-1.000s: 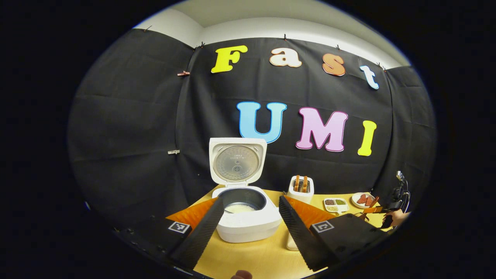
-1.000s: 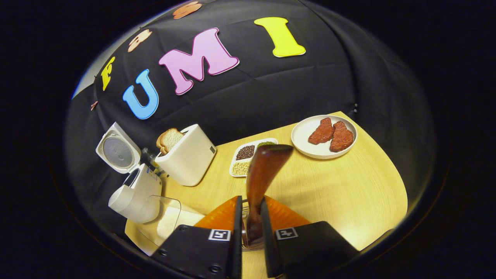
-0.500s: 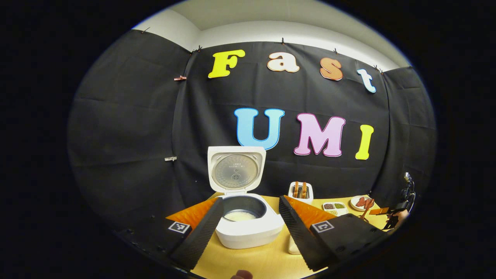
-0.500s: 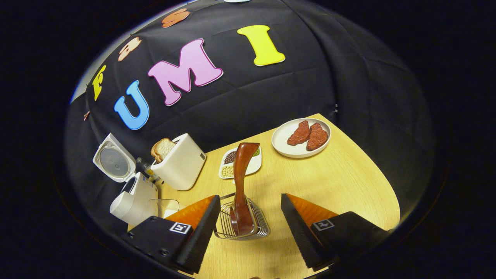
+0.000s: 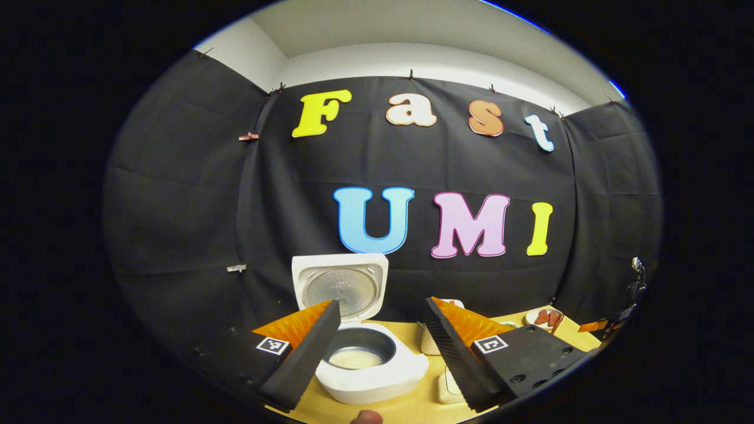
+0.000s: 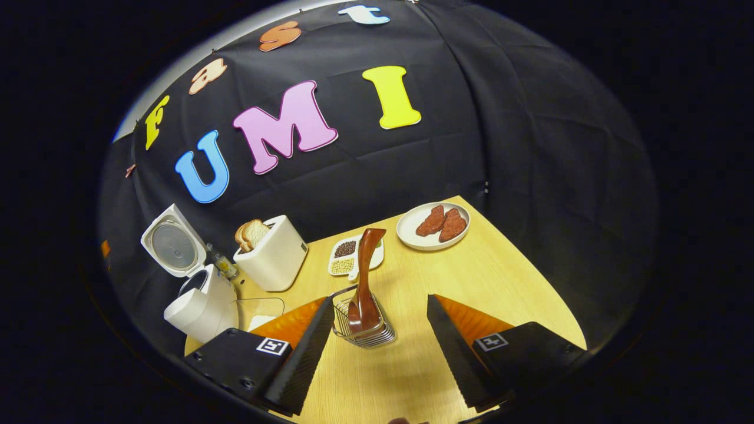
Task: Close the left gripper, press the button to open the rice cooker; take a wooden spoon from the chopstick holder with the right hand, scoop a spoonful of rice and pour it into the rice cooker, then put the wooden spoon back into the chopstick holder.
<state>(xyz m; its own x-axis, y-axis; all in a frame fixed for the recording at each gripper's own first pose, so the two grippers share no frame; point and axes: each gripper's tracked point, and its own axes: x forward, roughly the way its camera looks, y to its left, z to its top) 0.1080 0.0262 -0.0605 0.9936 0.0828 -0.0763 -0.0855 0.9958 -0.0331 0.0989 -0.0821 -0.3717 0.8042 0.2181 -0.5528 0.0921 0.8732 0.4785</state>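
The wooden spoon [image 6: 364, 272] stands upright in the wire chopstick holder [image 6: 366, 331] on the wooden table [image 6: 471, 282]. My right gripper [image 6: 380, 300] is open just behind the holder, touching neither it nor the spoon. The white rice cooker [image 5: 368, 371] has its lid [image 5: 341, 284] raised, and white rice [image 5: 356, 358] lies in the pot. My left gripper [image 5: 381, 304] hangs open in front of the cooker with nothing between its fingers. In the right gripper view the rice cooker [image 6: 200, 303] sits at the far left.
A white toaster [image 6: 272, 259] with bread stands beside the cooker. A clear rice container [image 6: 259, 309] sits in front of it. A divided tray of beans [image 6: 352, 258] and a plate of meat [image 6: 433, 226] lie farther back. The table edge runs along the right.
My right gripper has let go of the spoon, opened and drawn back, leaving the spoon in the holder. The left gripper has pulled back and tilted up, staying open.
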